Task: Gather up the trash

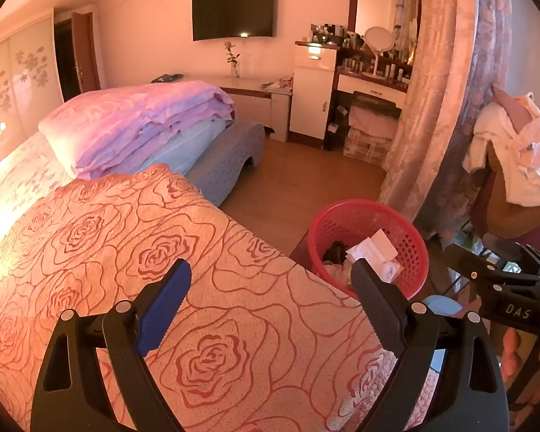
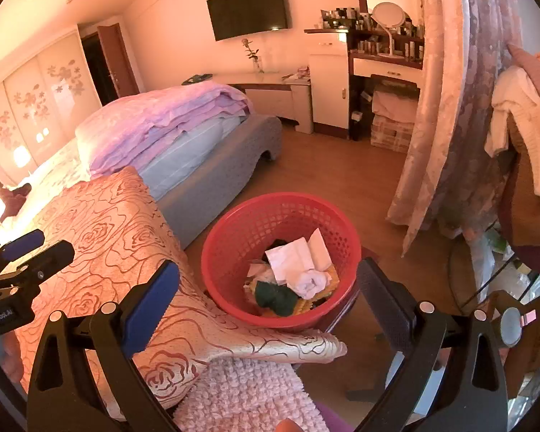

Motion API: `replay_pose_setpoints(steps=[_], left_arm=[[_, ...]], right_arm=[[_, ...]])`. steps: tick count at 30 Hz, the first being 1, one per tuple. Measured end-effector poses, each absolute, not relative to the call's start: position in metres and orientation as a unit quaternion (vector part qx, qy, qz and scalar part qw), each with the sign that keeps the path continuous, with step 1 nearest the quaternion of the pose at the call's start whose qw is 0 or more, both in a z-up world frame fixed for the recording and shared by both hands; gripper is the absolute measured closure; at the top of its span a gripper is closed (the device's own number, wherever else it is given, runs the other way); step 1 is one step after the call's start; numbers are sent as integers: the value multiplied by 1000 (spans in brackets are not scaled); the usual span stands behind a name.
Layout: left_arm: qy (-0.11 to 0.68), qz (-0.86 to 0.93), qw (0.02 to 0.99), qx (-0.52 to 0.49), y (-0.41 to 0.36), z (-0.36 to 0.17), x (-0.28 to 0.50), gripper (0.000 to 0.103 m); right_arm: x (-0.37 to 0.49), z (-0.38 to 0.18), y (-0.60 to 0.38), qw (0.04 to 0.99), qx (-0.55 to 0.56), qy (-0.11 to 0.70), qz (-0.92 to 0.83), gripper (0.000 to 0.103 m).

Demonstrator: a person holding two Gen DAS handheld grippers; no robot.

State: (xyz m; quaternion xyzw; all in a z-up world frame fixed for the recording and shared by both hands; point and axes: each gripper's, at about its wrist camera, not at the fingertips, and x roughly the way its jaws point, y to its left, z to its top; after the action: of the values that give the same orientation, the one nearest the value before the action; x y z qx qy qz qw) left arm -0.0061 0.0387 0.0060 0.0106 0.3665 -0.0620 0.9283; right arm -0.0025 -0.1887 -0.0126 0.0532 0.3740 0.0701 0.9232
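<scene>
Bedroom floorboards run beside a bed draped in a rose-patterned cover [image 1: 133,252]. Both claws, the left gripper [image 1: 270,302] and the right gripper [image 2: 270,300], stand wide apart and hold nothing. At about twelve o'clock from the right one sits a red basket [image 2: 234,216] on the floor, touching the cover's edge and holding crumpled paper [image 2: 293,253]. Its contents look light and soft; the basket's stiff mesh rim seems the best place to pinch.

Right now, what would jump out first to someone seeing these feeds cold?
The red basket on the floor beside the bed, holding white crumpled paper and dark scraps. Next, the rose-patterned bedspread that fills the foreground under the open, empty left gripper. The right gripper is also open and empty, above the basket.
</scene>
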Motion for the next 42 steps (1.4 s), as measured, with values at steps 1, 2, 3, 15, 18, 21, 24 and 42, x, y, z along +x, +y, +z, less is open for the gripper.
replay_pose_setpoints(steps=[1,2,3,15,18,21,24,42], left_arm=[[367,-62,928,11,39,6,-5,16],[367,-61,928,11,39,5,-5,16],[368,-60,928,11,39,5,-5,16],[371,-59,927,10,43,2,-3,16],[370,-56,927,12,42,2,-3,13],[370,-55,927,11,43,1,-2,12],[372,-54,927,12,44,0,-2,12],[375,-53,925,11,50,-2,0,12]], right_arm=[[-3,-13,-188,923,53,374,71,7],[-3,-13,-188,923,53,374,71,7],[-3,-13,-188,923,53,375,71,7],[-2,-15,-180,922,52,377,77,7],[-1,-16,-179,921,52,378,80,7],[0,-16,-178,920,51,379,83,7],[1,-17,-177,920,51,380,85,7],[2,-18,-178,919,52,382,86,7]])
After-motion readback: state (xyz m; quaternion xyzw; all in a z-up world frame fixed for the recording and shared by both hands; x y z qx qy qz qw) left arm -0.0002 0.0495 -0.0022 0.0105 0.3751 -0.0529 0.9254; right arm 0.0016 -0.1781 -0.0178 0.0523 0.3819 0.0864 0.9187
